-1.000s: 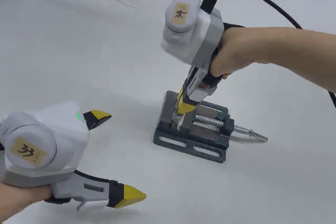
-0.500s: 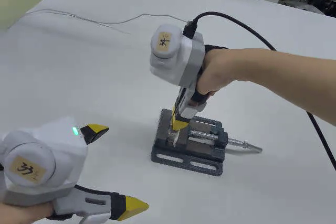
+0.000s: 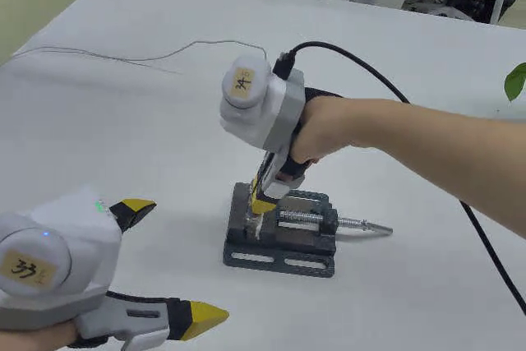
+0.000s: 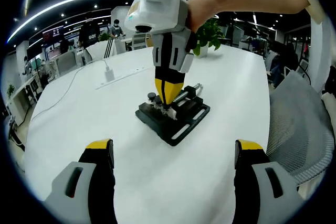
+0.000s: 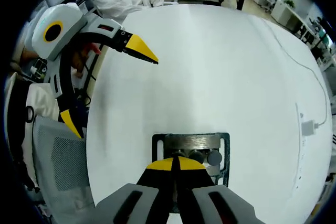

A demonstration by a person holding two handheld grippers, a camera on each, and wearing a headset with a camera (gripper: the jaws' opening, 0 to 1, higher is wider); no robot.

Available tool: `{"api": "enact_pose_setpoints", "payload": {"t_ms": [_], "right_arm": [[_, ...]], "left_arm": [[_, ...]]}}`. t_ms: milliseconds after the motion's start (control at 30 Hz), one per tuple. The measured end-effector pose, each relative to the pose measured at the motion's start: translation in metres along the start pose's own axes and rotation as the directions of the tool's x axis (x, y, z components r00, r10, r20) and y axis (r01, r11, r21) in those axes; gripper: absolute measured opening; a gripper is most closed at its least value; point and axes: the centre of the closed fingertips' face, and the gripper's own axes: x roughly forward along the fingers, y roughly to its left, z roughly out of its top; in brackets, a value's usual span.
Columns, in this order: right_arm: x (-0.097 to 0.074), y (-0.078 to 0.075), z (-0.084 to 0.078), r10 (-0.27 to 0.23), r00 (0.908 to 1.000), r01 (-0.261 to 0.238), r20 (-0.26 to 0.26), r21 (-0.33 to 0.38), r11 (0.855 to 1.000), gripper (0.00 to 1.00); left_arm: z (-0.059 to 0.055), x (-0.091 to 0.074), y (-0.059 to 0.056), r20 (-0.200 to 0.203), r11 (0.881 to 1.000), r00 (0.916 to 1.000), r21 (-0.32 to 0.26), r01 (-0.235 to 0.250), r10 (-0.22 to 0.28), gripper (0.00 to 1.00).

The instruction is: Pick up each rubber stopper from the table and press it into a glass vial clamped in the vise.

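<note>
Right tongs — clenched, pointing straight down at dark metal vise, grey round stoppers sitting just beside tips; left tongs — released, hovering well apart.

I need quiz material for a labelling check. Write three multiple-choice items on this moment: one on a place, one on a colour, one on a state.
1. Where is the right gripper?
A. Over the vise, tips pointing down at it.
B. Lying flat, far from the vise.
C. Hanging off the bench edge.

2. What colour are the grippers' jaw tips?
A. Red.
B. Blue.
C. Yellow.

3. How does the left gripper stand?
A. Shut on a stopper.
B. Open, holding nothing.
C. Shut on a cable.

Key: 1 A, the head view shows it upright above the vise. 2 C, yellow shows on every tip. 3 B, its jaws stand wide apart over the bare table.
</note>
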Motion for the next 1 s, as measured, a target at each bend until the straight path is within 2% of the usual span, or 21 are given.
{"api": "enact_pose_setpoints", "payload": {"t_ms": [67, 200, 733, 800, 833, 900, 933, 1000], "right_arm": [[0.000, -0.001, 0.000, -0.010, 0.9993, 0.009, 0.037, 0.023, 1.000, 0.00], [0.000, -0.001, 0.000, -0.026, 0.9966, 0.025, 0.078, 0.017, 1.000, 0.00], [-0.001, 0.005, 0.001, -0.049, 0.9889, 0.041, 0.140, 0.060, 0.997, 0.00], [-0.002, 0.011, 0.001, -0.039, 0.9872, 0.029, 0.155, 0.061, 0.998, 0.06], [-0.002, 0.012, 0.001, -0.046, 0.9867, 0.037, 0.156, 0.058, 0.998, 0.07], [-0.004, 0.009, -0.007, -0.088, 0.9883, 0.087, 0.124, 0.015, 0.996, 0.09], [-0.004, 0.011, -0.007, -0.088, 0.9872, 0.088, 0.133, 0.000, 0.996, 0.11], [-0.004, 0.011, -0.013, -0.090, 0.9866, 0.089, 0.136, 0.018, 0.996, 0.16]], "left_arm": [[0.001, 0.001, -0.001, -0.002, 1.000, 1.0000, 0.007, 0.004, -0.004, 0.95], [0.003, 0.003, -0.001, -0.004, 1.000, 1.0000, 0.013, 0.007, -0.007, 0.95], [0.003, -0.001, -0.001, -0.007, 1.000, 1.0000, 0.020, 0.007, -0.007, 0.95], [0.003, -0.001, -0.001, -0.009, 1.000, 0.9999, 0.019, 0.006, -0.006, 0.95], [0.003, -0.001, -0.001, -0.009, 1.000, 0.9999, 0.020, 0.007, -0.007, 0.95], [0.002, -0.001, -0.001, -0.010, 1.000, 0.9999, 0.022, 0.008, -0.008, 0.95], [0.002, -0.001, -0.001, -0.010, 1.000, 0.9999, 0.021, 0.008, -0.008, 0.95], [0.002, -0.001, -0.001, -0.010, 1.000, 0.9999, 0.019, 0.009, -0.008, 0.95]]}}
